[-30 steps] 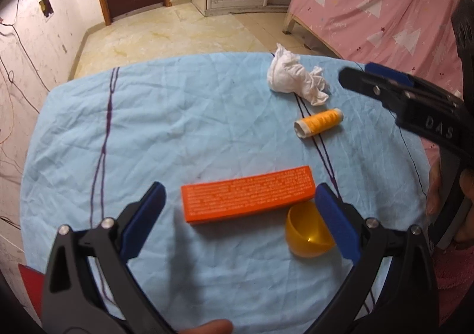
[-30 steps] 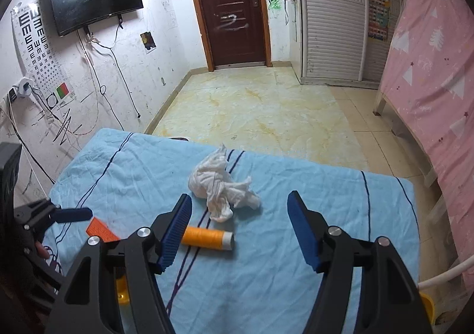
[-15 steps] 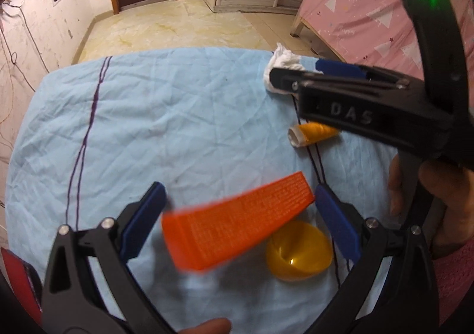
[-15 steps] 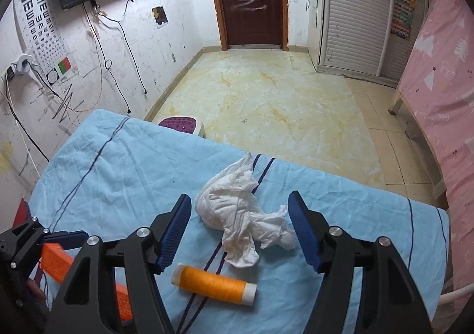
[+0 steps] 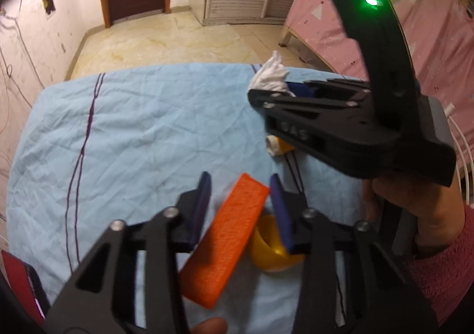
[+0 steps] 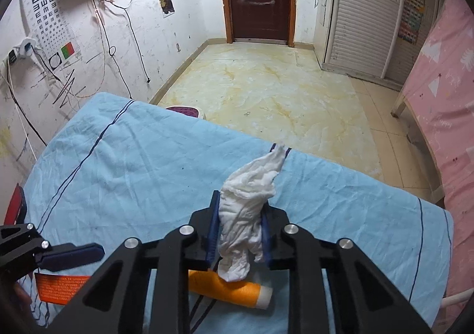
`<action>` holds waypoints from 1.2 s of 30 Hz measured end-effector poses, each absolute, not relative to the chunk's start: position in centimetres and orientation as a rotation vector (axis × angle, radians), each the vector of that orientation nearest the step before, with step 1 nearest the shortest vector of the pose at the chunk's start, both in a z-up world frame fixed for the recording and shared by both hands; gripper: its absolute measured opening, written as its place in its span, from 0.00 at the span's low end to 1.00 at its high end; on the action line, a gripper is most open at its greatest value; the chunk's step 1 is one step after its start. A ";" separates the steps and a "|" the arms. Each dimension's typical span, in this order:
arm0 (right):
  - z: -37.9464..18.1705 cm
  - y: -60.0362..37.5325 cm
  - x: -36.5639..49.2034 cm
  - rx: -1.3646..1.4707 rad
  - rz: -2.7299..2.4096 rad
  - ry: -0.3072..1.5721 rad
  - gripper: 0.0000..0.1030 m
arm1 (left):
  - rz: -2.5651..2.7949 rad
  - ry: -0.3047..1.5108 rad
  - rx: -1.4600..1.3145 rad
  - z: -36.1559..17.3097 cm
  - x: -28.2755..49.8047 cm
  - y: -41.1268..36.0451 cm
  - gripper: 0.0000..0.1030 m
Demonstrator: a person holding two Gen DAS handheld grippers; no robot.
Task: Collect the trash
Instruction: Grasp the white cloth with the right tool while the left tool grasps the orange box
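tissue (image 6: 247,215) looks soft and light, bunched mid-wad between right gripper (image 6: 240,233) pads; left gripper (image 5: 240,209) clamps stiff orange box (image 5: 228,239) crosswise.

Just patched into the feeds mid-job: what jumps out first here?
The right hand-held gripper is clamped on a crumpled white tissue, above an orange thread spool lying on the blue sheet. The left hand-held gripper straddles a tilted orange box, with a yellow cup just beside it.

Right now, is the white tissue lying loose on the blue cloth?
No, the right tool is clamped on the crumpled white tissue.
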State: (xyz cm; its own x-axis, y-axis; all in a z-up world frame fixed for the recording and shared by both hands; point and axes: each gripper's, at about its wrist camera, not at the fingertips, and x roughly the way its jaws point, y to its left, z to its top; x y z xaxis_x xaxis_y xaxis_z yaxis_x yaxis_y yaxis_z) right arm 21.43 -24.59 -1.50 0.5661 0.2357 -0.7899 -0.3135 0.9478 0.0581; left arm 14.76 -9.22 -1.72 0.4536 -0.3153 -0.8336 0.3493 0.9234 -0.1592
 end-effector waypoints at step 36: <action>2.8 -30.9 17.5 0.057 0.255 0.790 0.15 | -0.382 1.052 0.148 -2.4 13.8 -9.4 0.26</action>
